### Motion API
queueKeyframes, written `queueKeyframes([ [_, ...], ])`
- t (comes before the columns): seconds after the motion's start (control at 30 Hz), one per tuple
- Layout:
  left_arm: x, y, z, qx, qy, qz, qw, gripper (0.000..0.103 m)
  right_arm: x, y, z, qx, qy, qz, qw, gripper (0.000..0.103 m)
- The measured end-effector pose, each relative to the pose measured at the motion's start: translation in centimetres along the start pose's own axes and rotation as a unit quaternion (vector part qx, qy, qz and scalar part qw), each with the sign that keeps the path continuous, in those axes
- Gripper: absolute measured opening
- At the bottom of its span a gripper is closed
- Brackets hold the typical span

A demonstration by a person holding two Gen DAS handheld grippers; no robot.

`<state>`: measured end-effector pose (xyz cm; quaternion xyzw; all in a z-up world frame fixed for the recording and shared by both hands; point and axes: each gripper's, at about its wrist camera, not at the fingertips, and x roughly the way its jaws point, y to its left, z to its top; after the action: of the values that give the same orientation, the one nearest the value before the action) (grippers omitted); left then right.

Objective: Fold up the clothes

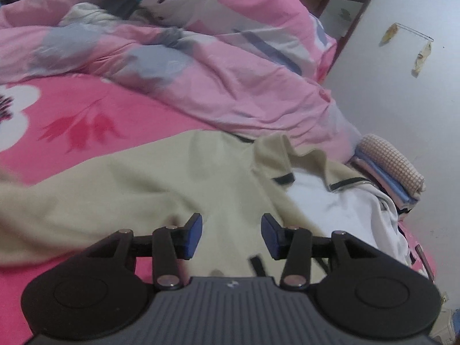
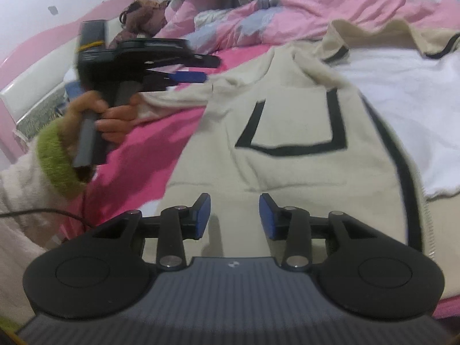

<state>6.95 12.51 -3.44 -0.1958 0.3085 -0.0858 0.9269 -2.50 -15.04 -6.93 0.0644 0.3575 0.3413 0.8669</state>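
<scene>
A cream fleece jacket with black trim and a white lining lies spread on the pink bed; it also shows in the right wrist view, with a black-edged pocket facing up. My left gripper is open and empty just above the jacket's cream side. It also shows in the right wrist view, held in a hand over the jacket's left sleeve. My right gripper is open and empty above the jacket's lower front, below the pocket.
A crumpled pink duvet lies behind the jacket. A stack of folded clothes sits at the bed's right edge. A white wall is beyond. A soft toy lies by the pink headboard.
</scene>
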Motion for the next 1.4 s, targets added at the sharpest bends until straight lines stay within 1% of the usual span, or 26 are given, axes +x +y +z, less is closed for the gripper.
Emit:
queueKeyframes([
  [0.17,4.3,-1.6,1.7,0.016,0.0,0.018,0.9997,0.046,-2.9,-1.1,2.5,0.016,-0.04,-0.003,0.999,0.041],
  [0.3,7.2,-2.0,3.4,0.02,-0.013,0.034,0.9991,0.045,-4.7,-3.4,5.3,0.045,-0.069,-0.01,0.997,0.041],
  [0.43,10.0,-2.0,5.3,0.027,-0.033,0.062,0.9972,0.045,-4.6,-6.7,9.1,0.078,-0.087,-0.009,0.993,0.041],
  [0.5,11.4,-1.8,5.8,0.032,-0.04,0.074,0.9959,0.045,-3.8,-8.6,11.3,0.094,-0.089,-0.009,0.992,0.043],
  [0.57,12.9,-1.6,6.1,0.038,-0.048,0.092,0.9939,0.045,-2.6,-10.6,13.5,0.113,-0.091,-0.006,0.989,0.051],
  [0.6,13.6,-1.4,6.0,0.038,-0.048,0.103,0.9928,0.045,-1.7,-11.7,14.5,0.122,-0.086,-0.003,0.989,0.051],
  [0.7,15.4,-0.4,5.4,0.026,-0.038,0.117,0.9921,0.045,1.3,-14.4,17.2,0.143,-0.063,0.002,0.988,0.053],
  [0.8,16.9,0.6,4.4,0.014,-0.023,0.128,0.9914,0.046,4.6,-16.3,19.1,0.143,-0.038,-0.007,0.989,0.056],
  [0.87,17.1,0.9,4.2,0.013,-0.026,0.127,0.9915,0.047,6.8,-17.2,20.2,0.138,-0.023,-0.013,0.99,0.059],
  [0.97,16.9,1.3,4.0,0.004,-0.031,0.119,0.9924,0.047,10.2,-18.5,21.4,0.139,-0.003,-0.01,0.99,0.062],
  [1.1,16.8,1.4,3.9,-0.001,-0.036,0.113,0.993,0.047,14.6,-18.9,22.3,0.128,0.024,-0.003,0.991,0.062],
  [1.2,16.9,1.5,3.8,-0.002,-0.038,0.111,0.9931,0.048,16.7,-18.8,22.7,0.117,0.023,-0.007,0.993,0.062],
  [1.3,16.9,1.6,3.7,-0.007,-0.04,0.107,0.9935,0.048,17.6,-18.7,23.0,0.11,0.019,-0.002,0.994,0.059],
  [1.37,16.9,1.8,3.7,-0.009,-0.04,0.104,0.9937,0.048,17.7,-18.6,23.2,0.105,0.01,-0.002,0.994,0.043],
  [1.4,16.9,1.8,3.7,-0.01,-0.041,0.104,0.9937,0.048,17.5,-18.6,23.2,0.104,0.006,-0.005,0.995,0.038],
])
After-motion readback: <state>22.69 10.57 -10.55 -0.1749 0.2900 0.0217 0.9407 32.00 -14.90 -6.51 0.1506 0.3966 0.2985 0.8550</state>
